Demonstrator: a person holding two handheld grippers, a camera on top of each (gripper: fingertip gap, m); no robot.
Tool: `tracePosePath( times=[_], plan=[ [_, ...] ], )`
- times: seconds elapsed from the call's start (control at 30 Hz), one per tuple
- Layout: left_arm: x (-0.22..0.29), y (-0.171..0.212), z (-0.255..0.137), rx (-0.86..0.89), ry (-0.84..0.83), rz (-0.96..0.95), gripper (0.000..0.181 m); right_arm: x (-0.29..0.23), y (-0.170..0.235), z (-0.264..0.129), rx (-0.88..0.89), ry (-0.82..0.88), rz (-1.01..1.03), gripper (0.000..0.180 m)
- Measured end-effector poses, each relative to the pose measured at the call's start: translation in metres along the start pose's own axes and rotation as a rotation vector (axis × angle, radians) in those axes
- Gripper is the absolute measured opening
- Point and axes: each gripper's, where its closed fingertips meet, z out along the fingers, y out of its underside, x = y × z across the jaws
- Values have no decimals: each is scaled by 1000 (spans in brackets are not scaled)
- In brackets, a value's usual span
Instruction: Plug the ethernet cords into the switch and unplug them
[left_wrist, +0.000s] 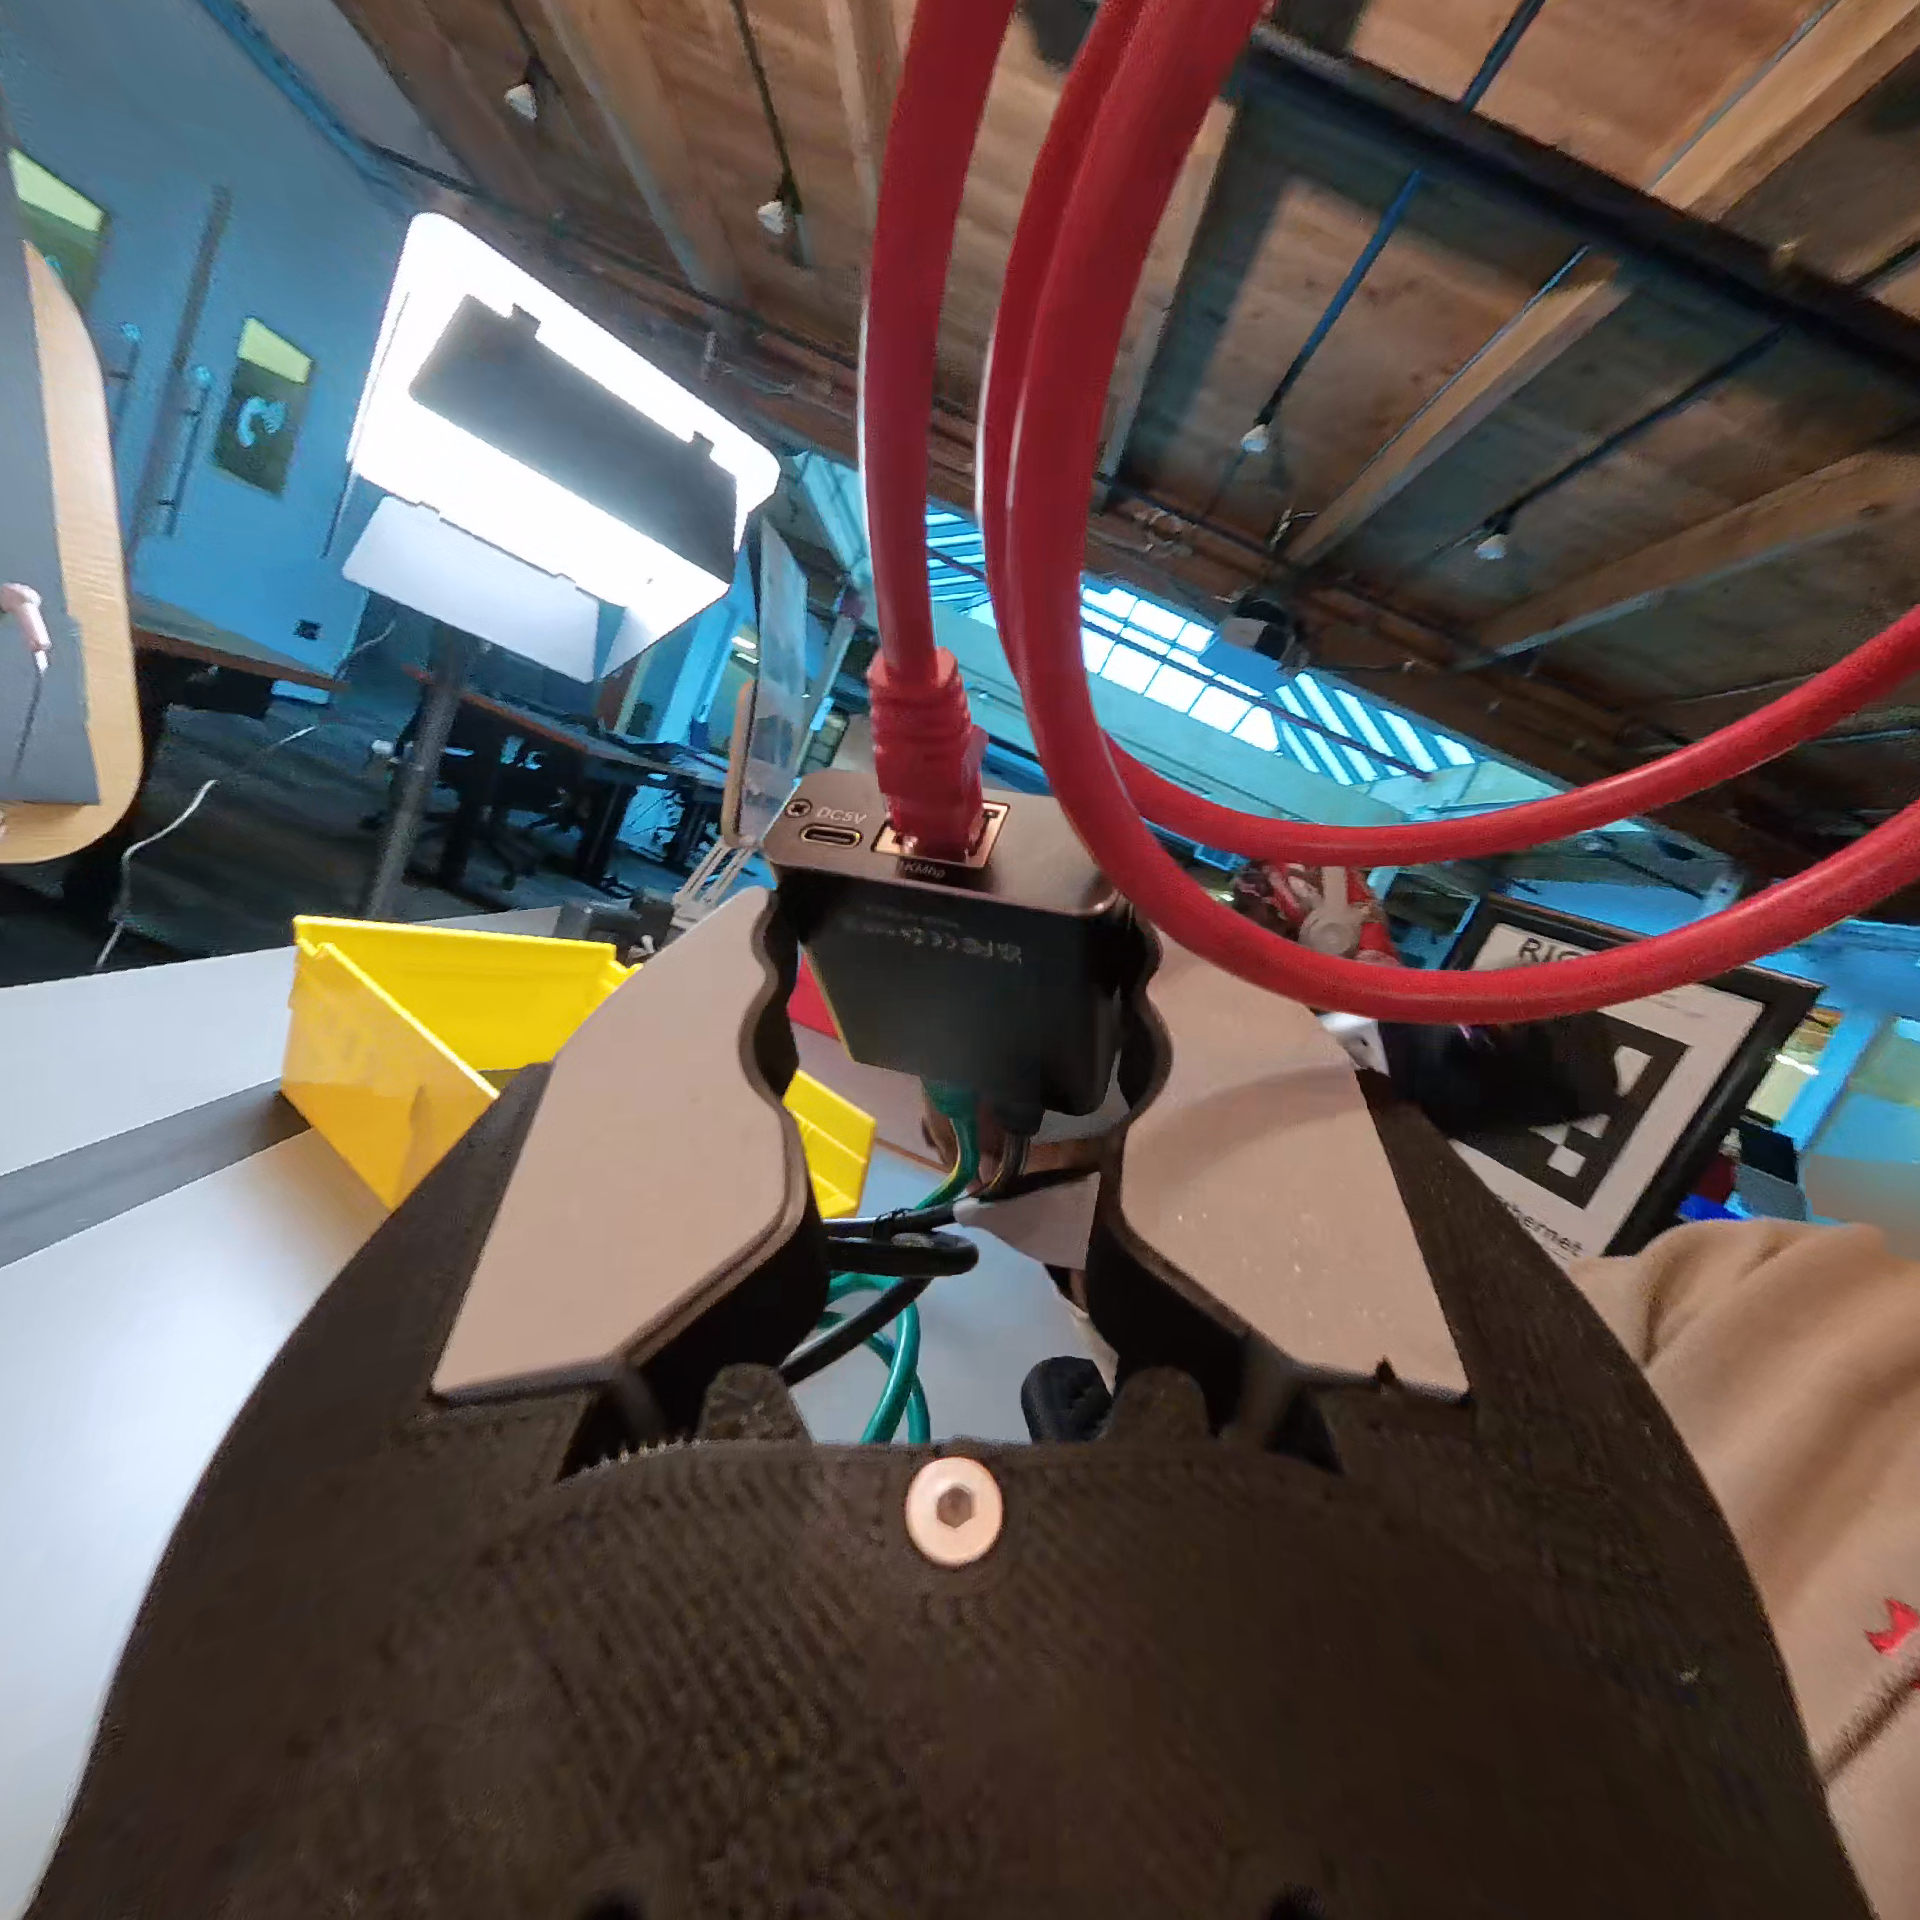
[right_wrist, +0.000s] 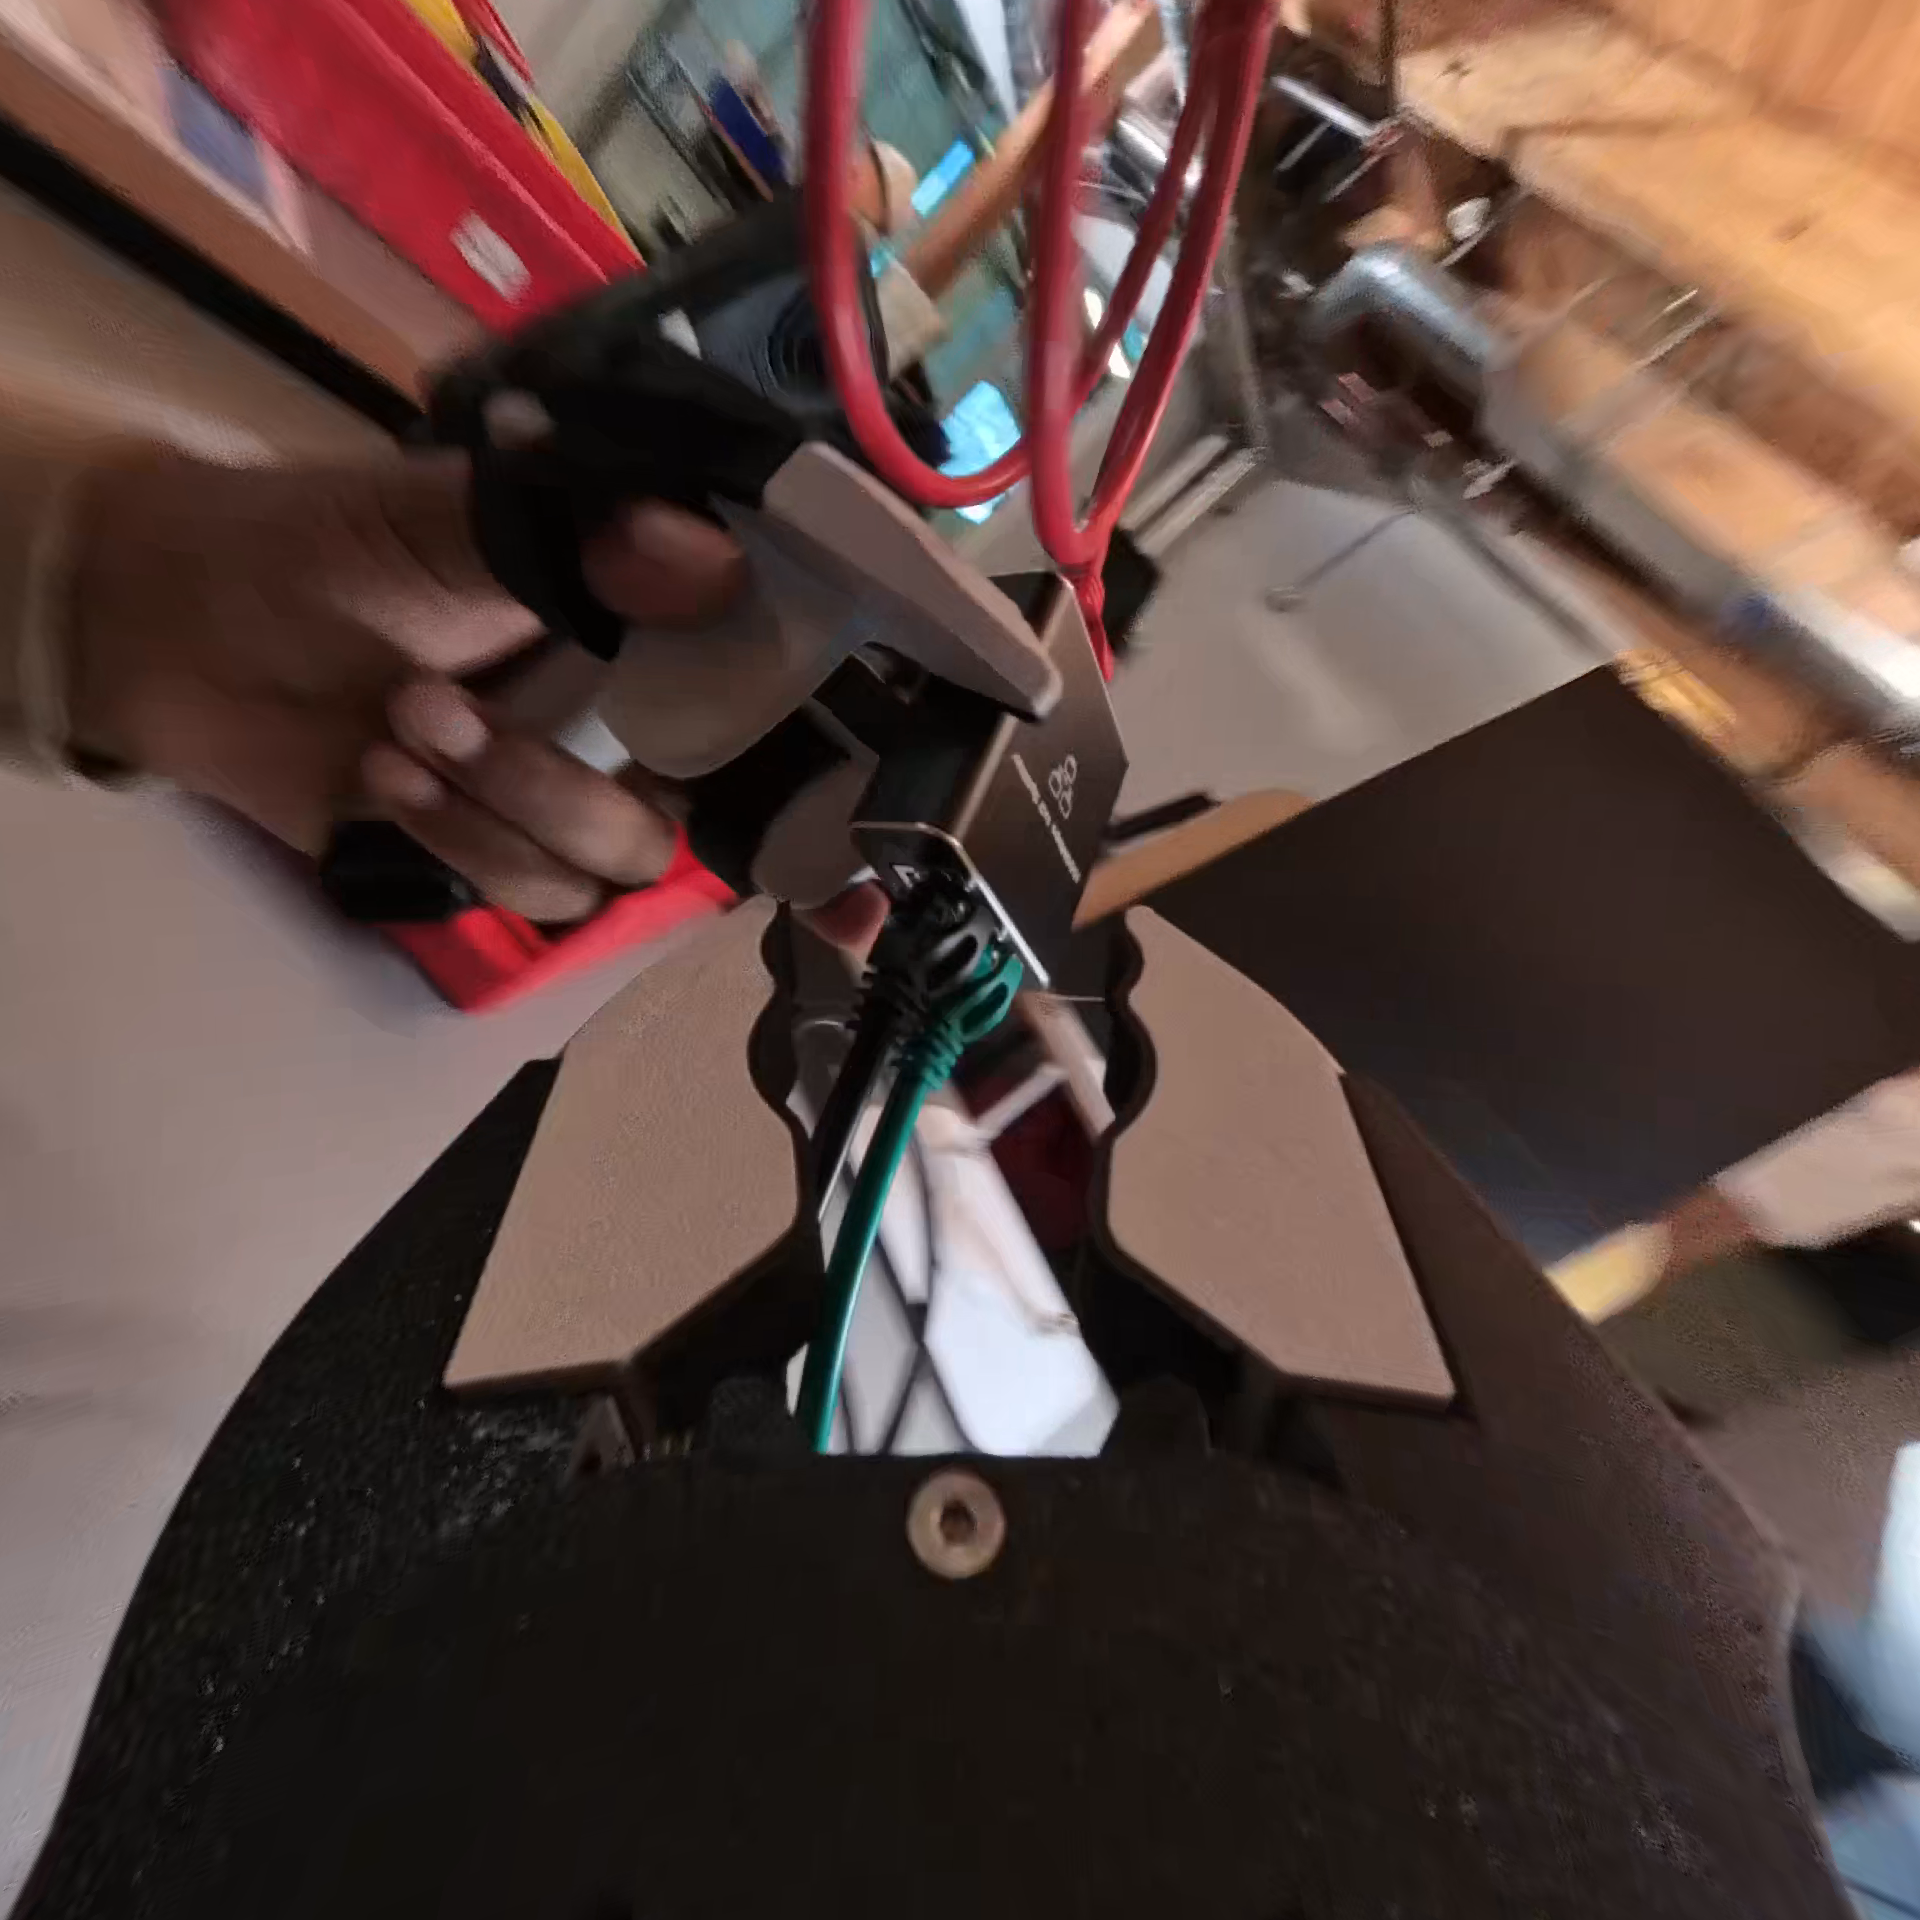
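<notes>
My left claw (left_wrist: 961, 977) clamps the switch (left_wrist: 966, 935) above the desk (left_wrist: 156, 1299) edge; my right claw (right_wrist: 951, 997) gapes around the green cord (right_wrist: 883, 1174).

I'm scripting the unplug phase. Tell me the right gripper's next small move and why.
Probably close the right gripper on the black ribbed cable plug. The left gripper already clamps the small black box-shaped switch, the right fingers stand open either side of that plug and the green ribbed plug, and the red ethernet cord remains seated opposite.
</notes>
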Motion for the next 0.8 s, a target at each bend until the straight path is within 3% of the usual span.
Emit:
tracePosePath(
  times=[0.2,0.33,0.43,0.57,0.73,0.8],
  plan=[
    [27,2,-3,-9,168,130,60,-7,-16,-14,156,-411,670,63],
    [49,6,-2,4,275,186,61,-29,-21,-13,124,-563,775,65],
    [51,8,-2,-4,269,224,60,-30,-24,-9,134,-526,769,48],
    [45,7,-1,-23,222,253,60,-26,-18,-6,102,-454,714,48],
    [23,2,4,-49,16,265,49,1,3,0,38,-203,598,47],
    [16,1,6,-67,-75,272,46,12,11,1,-20,-68,462,48]
  ],
)
